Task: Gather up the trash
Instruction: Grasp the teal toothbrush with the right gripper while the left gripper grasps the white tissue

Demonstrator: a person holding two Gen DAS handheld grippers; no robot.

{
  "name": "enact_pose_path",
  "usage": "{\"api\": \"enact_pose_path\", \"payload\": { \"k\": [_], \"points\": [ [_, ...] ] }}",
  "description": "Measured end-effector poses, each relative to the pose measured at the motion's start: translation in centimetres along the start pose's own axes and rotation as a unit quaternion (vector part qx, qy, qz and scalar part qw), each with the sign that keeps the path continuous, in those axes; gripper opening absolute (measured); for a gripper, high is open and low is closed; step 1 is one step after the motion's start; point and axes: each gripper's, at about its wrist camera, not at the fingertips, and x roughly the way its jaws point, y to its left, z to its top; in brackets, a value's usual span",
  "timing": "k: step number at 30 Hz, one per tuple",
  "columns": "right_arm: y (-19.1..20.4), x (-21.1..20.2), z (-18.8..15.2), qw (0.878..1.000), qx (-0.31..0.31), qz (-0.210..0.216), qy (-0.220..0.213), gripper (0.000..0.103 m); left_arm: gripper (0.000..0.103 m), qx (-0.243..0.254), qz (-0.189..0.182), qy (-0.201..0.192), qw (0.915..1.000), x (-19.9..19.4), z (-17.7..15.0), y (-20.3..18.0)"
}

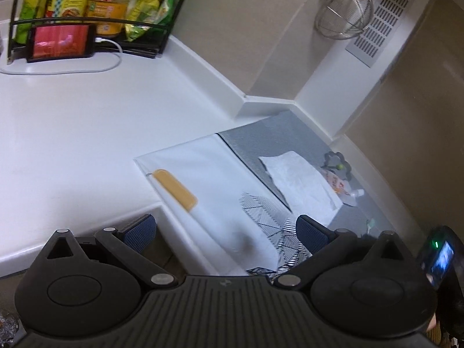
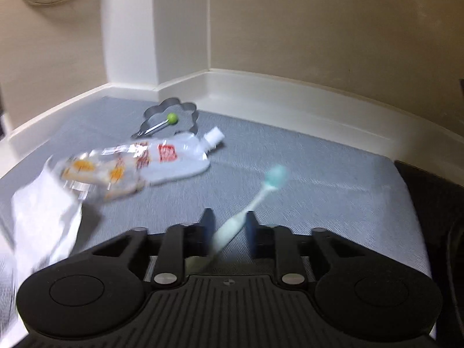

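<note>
two tongs work here: my right tongs (image 2: 227, 224) pinch the toothbrush (image 2: 249, 203) by its handle, head slanting away toward the squeeze pouch (image 2: 139, 163), which lies just beyond it; my left tongs (image 1: 224, 232) gape empty, farther off.

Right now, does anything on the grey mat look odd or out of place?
Yes. A toothbrush sits between the right gripper fingers, odd for a kitchen counter. A crumpled, emptied spout pouch lies beside a flower-shaped metal cutter.

A home kitchen: white countertop (image 1: 72, 133), rack of sauce bottles (image 1: 87, 14), hanging wire strainer (image 1: 343, 14)
</note>
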Motion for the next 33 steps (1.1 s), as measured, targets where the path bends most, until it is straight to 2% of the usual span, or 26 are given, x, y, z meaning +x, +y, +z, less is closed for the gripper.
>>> {"api": "enact_pose_path", "payload": {
  "k": [2,5,8,13,18,21,24,26,31,33],
  "points": [
    [-0.8,-1.8,-1.2,1.000,-0.018,0.005,-0.001,0.016,0.103,-0.003,-0.015,0.007,0.9999,1.1,0.0,-1.3],
    [-2.1,-4.0,-2.4,0.999,0.010,0.036,0.004,0.016,0.103,-0.021,-0.033,0.029,0.9988,3.9,0.1,-3.6],
    [-2.2,-4.2,-3.1,0.999,0.014,0.034,-0.004,0.016,0.103,-0.030,-0.054,0.059,0.9963,6.9,0.1,-6.2],
    [-2.1,-4.3,-3.0,0.999,0.015,0.034,-0.007,0.016,0.103,-0.009,-0.052,0.074,0.9959,11.5,0.2,-10.6],
    [-2.3,-4.7,-3.1,0.999,0.019,0.036,-0.007,0.016,0.103,-0.005,-0.091,0.106,0.9902,15.7,0.5,-13.7],
    [-2.5,-4.9,-3.1,0.999,0.022,0.038,-0.008,0.016,0.103,0.001,-0.087,0.105,0.9906,17.3,0.8,-15.3],
    [-2.5,-4.8,-3.1,0.999,0.024,0.039,-0.008,0.016,0.103,0.004,-0.060,0.113,0.9918,19.3,1.0,-16.0],
    [-2.6,-4.9,-3.1,0.999,0.024,0.040,-0.008,0.016,0.103,0.014,-0.049,0.103,0.9934,19.7,1.4,-16.1],
    [-2.5,-4.8,-3.1,0.999,0.018,0.035,-0.007,0.016,0.103,0.019,-0.044,0.114,0.9923,19.8,2.1,-15.6],
    [-2.5,-4.8,-3.0,0.999,0.016,0.034,-0.007,0.017,0.103,0.043,-0.005,0.112,0.9928,19.5,2.2,-15.8]
  ]
}}
